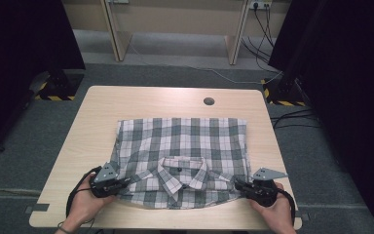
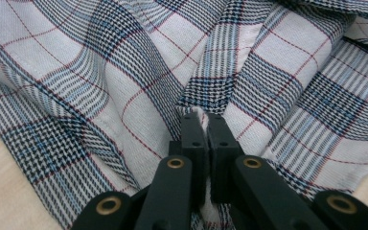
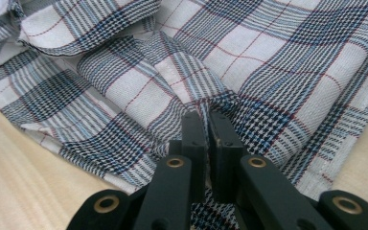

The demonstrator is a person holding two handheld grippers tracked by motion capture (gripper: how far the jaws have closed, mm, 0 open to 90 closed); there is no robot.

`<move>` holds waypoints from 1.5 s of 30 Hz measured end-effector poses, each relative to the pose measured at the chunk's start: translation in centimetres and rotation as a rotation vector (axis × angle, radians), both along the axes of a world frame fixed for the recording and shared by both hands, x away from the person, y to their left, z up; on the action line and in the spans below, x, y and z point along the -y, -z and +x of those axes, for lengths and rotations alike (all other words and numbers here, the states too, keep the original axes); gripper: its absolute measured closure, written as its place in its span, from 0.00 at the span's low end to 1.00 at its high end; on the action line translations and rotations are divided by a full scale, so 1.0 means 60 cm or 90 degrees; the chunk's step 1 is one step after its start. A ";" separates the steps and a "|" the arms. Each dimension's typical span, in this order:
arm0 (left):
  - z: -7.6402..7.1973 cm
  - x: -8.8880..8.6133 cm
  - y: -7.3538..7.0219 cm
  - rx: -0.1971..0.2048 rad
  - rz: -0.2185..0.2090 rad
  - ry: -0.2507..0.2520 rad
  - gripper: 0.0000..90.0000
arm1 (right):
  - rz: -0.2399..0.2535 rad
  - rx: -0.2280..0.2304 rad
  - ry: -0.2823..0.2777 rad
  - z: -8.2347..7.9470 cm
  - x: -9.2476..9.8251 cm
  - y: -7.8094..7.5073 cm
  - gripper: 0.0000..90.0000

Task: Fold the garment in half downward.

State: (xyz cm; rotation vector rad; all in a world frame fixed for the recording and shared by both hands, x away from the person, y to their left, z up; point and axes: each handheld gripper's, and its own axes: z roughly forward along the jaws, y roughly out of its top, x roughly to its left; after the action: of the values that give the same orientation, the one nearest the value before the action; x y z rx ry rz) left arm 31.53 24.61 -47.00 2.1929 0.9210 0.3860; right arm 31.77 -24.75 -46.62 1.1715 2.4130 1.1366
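Pinching cloth, the left gripper [image 1: 122, 183] and right gripper [image 1: 238, 185] are each clamped on a fold of the checked shirt [image 1: 182, 158], at the lower left and lower right of the high view. It lies folded, collar [image 1: 181, 170] nearest the person, in the middle of the table [image 1: 97, 112]. Being thin cotton, it looks light, soft and limp, likely to sag between the grips; doubled seams and edges should hold best. No containers are in sight.

My table [image 1: 141, 105] was pale wood with a round hole [image 1: 209, 101] near its far edge; cables [image 1: 258, 36] trailed across the grey floor [image 1: 24, 131] beyond.
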 end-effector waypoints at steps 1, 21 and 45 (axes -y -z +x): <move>0.004 0.002 0.000 0.001 0.003 0.000 0.97 | 0.000 -0.002 0.003 0.003 0.000 0.000 0.97; 0.095 0.017 -0.011 0.012 -0.041 -0.021 0.80 | -0.021 0.011 0.046 0.106 0.007 -0.010 0.82; 0.178 0.075 -0.019 -0.099 0.008 0.070 0.68 | -0.066 -0.065 -0.026 0.192 -0.053 -0.027 0.74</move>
State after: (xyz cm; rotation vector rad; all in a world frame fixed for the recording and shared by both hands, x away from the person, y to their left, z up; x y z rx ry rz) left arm 42.23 20.10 -45.89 2.2980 0.8761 0.1718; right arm 43.28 -21.55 -44.97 1.1789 2.5497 0.9732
